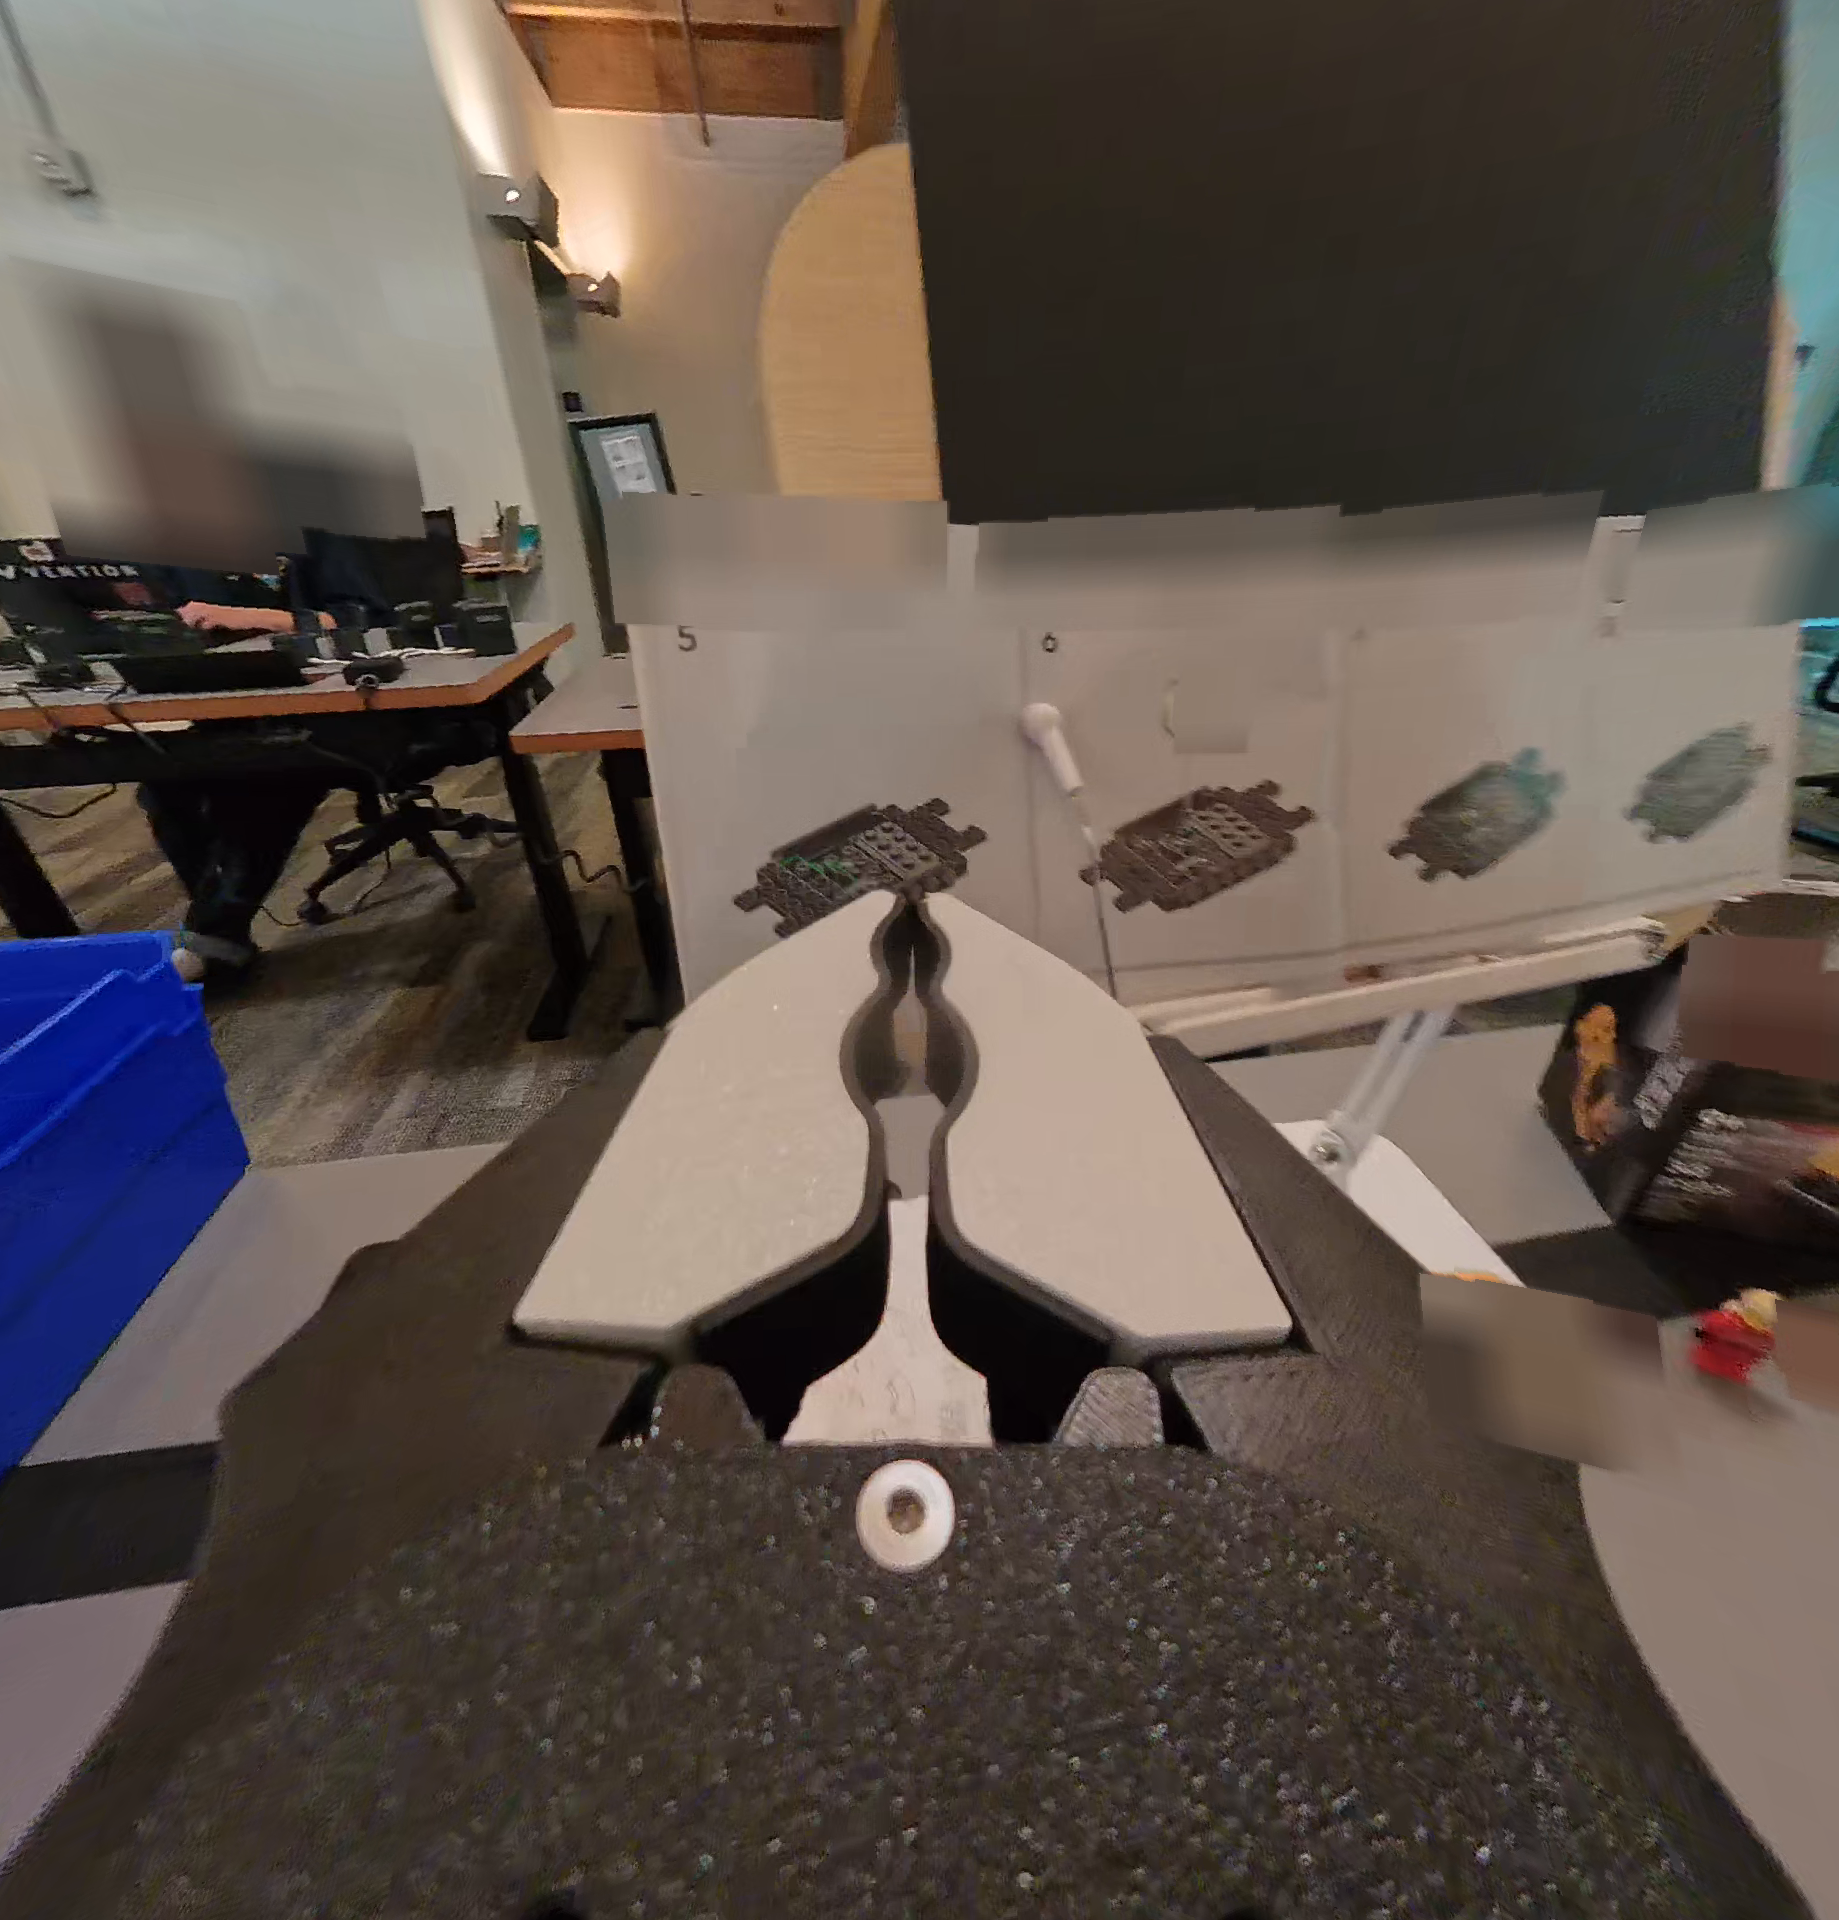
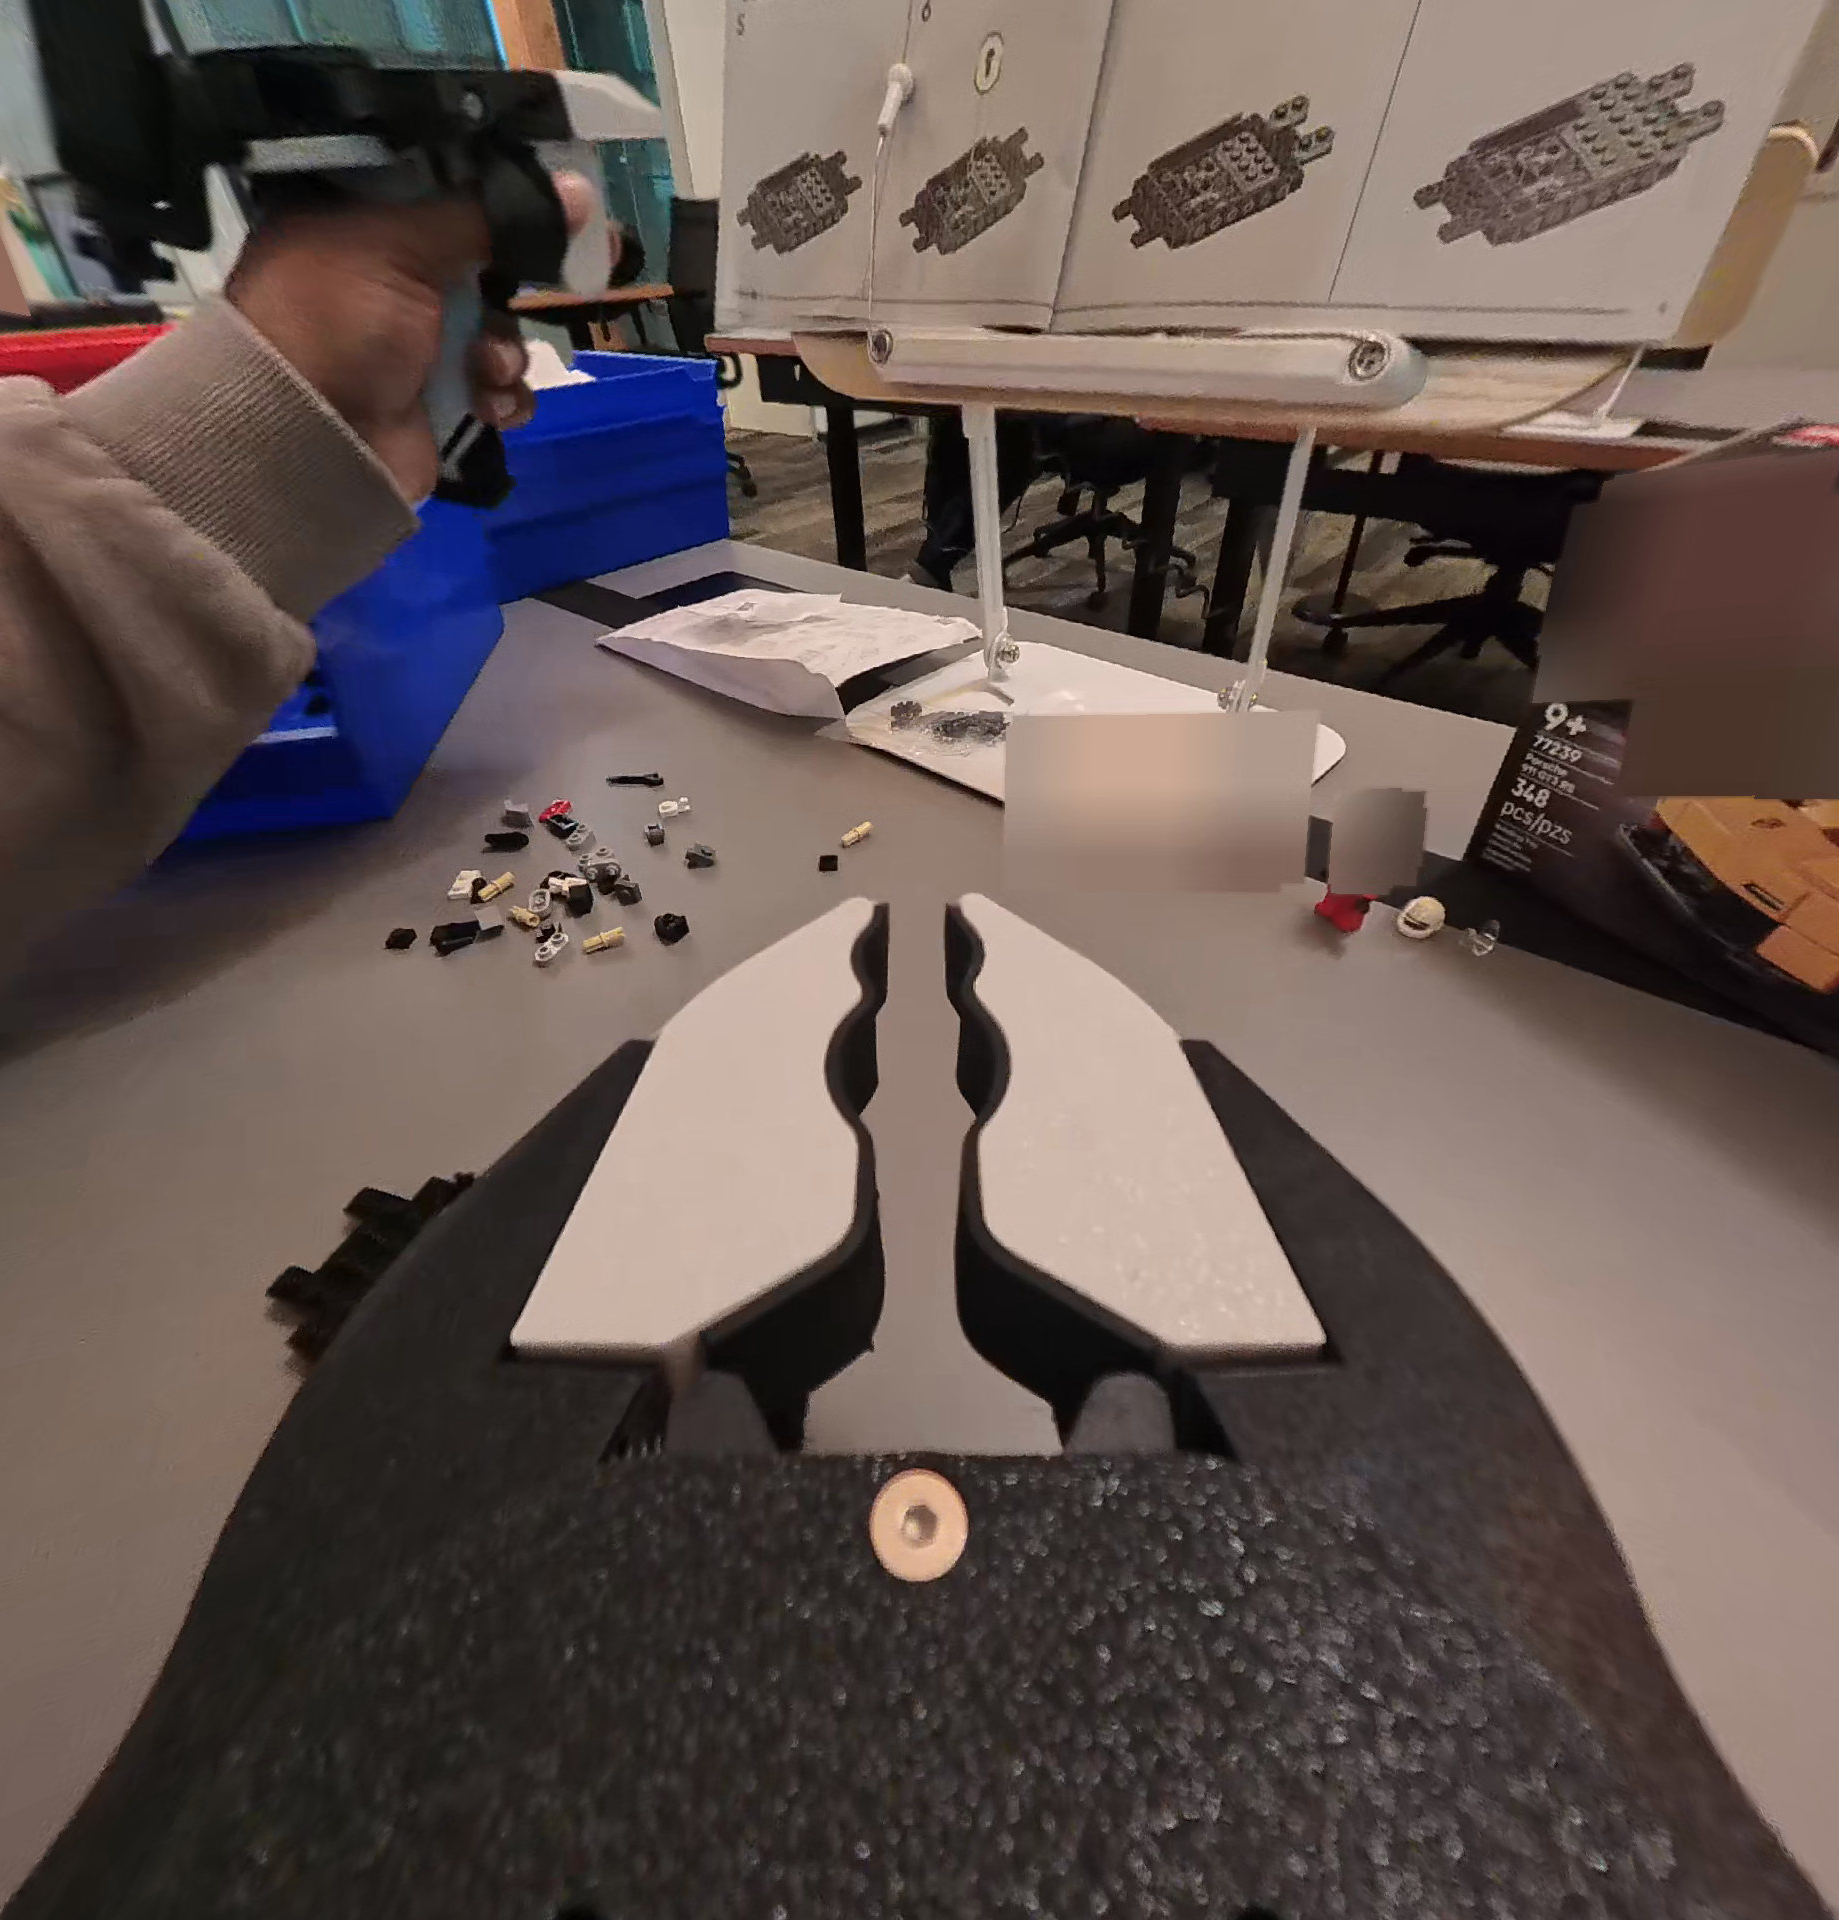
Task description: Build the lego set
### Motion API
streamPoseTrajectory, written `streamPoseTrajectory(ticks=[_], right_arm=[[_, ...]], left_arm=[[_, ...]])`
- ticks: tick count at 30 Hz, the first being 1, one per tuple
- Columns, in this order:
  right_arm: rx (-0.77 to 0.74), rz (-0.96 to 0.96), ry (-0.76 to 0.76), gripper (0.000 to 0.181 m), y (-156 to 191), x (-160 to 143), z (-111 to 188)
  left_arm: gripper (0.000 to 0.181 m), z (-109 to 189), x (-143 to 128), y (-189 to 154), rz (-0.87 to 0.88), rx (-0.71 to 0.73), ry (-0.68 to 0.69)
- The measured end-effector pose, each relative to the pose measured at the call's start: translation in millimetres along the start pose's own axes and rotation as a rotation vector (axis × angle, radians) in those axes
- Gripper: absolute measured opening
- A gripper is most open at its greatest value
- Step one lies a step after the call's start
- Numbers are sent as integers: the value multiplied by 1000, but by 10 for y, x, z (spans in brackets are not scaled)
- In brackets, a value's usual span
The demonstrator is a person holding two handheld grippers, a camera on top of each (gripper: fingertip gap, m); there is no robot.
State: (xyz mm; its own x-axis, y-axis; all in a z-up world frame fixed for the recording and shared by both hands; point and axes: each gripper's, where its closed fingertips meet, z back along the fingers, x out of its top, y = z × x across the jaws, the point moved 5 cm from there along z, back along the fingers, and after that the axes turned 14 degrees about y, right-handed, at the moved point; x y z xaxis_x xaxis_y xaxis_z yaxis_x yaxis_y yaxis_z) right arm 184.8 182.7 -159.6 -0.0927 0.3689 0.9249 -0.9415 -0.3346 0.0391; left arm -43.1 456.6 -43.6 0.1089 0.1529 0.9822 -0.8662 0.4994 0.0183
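Note:
My left gripper [image 1: 910, 906] is raised above the table and points at the instruction sheets [image 1: 1206, 790]. Its fingers are pressed together on what looks like a small dark lego piece [image 1: 907, 891] at the tips. In the right wrist view it shows at the upper left [image 2: 541, 156], held by a hand in a beige sleeve. My right gripper [image 2: 915, 912] is open by a narrow gap, empty, low over the grey table [image 2: 1414, 1195]. A black lego assembly [image 2: 359, 1262] lies partly hidden under its left side. Loose small pieces [image 2: 562, 878] lie ahead to the left.
Blue bins [image 2: 582, 468] stand at the left. A white stand [image 2: 1133, 364] carries the instruction sheets, with a torn paper bag [image 2: 790, 644] by its base. The lego box [image 2: 1725, 883], a red minifigure [image 2: 1346, 909] and a white helmet [image 2: 1419, 916] are at the right. There is about 35 centimetres between the tips of the two grippers. The black lego assembly [image 2: 359, 1262] lies some 20 centimetres from my right tips, 40 centimetres from my left tips.

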Motion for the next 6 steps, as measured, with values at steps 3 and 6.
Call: streamPoseTrajectory(ticks=[3,6], right_arm=[[30,-35,10,8,-8,-63,-33],[50,-44,21,8,-1,-105,-65]], left_arm=[[0,-228,-9,67,-4,42,23],[0,-383,-41,150,-11,83,33]])
